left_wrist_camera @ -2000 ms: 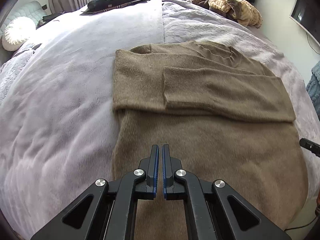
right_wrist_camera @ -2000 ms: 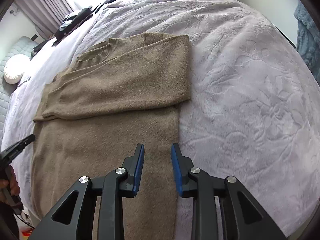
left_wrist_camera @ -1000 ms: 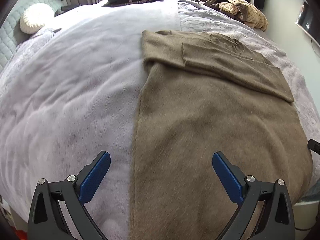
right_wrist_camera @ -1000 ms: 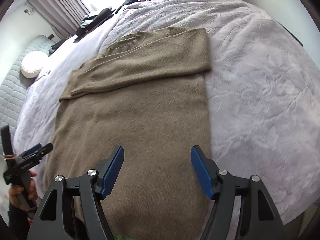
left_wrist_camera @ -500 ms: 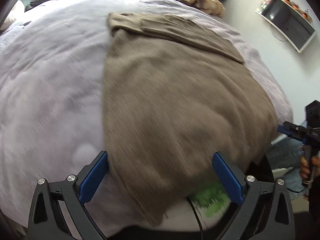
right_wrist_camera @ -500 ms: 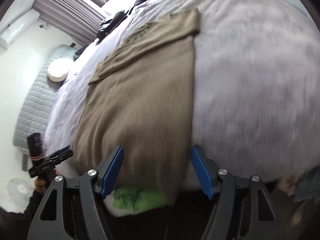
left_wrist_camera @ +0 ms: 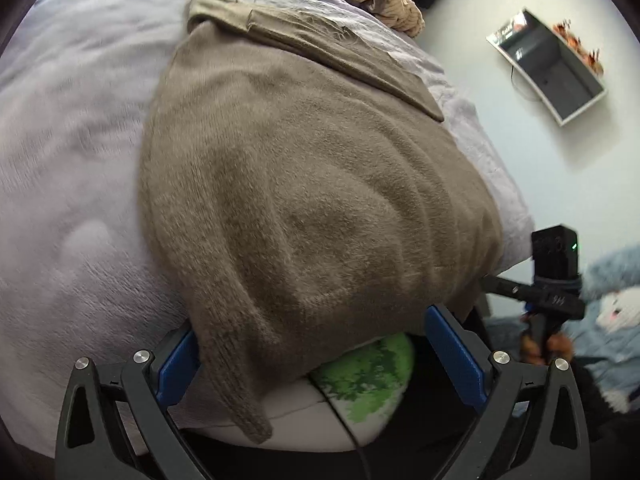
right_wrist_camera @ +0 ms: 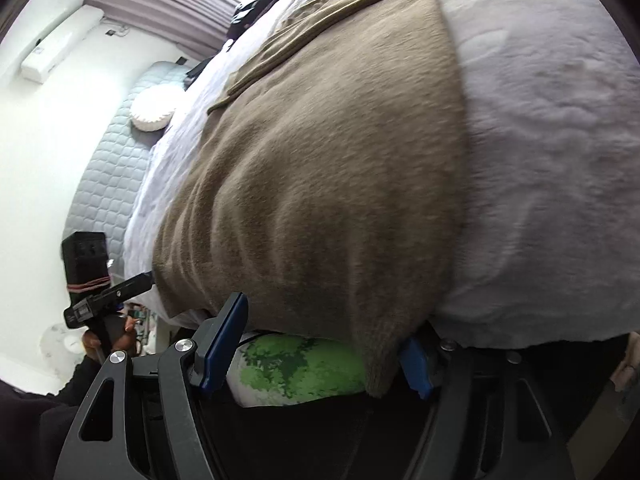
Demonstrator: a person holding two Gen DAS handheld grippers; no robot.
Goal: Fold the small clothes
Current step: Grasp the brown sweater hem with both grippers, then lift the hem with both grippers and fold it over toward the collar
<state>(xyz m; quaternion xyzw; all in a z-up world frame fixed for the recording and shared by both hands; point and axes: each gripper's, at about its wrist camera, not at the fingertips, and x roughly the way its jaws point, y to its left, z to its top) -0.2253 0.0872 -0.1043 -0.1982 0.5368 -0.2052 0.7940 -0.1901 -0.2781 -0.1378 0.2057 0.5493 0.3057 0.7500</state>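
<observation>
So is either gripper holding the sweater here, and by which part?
Neither. Both the left gripper and the right gripper have open jaws straddling the hanging bottom corners of the brown sweater, not clamped on them.

Ahead of your left gripper [left_wrist_camera: 320, 364], the bed [left_wrist_camera: 72, 168] carries the brown sweater [left_wrist_camera: 312, 184]; its hem hangs over the near edge.

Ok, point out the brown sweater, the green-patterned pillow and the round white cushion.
brown sweater [left_wrist_camera: 320, 200], left wrist view, middle of its body.
green-patterned pillow [right_wrist_camera: 296, 368], right wrist view, green print.
round white cushion [right_wrist_camera: 154, 114], right wrist view, its centre.
</observation>
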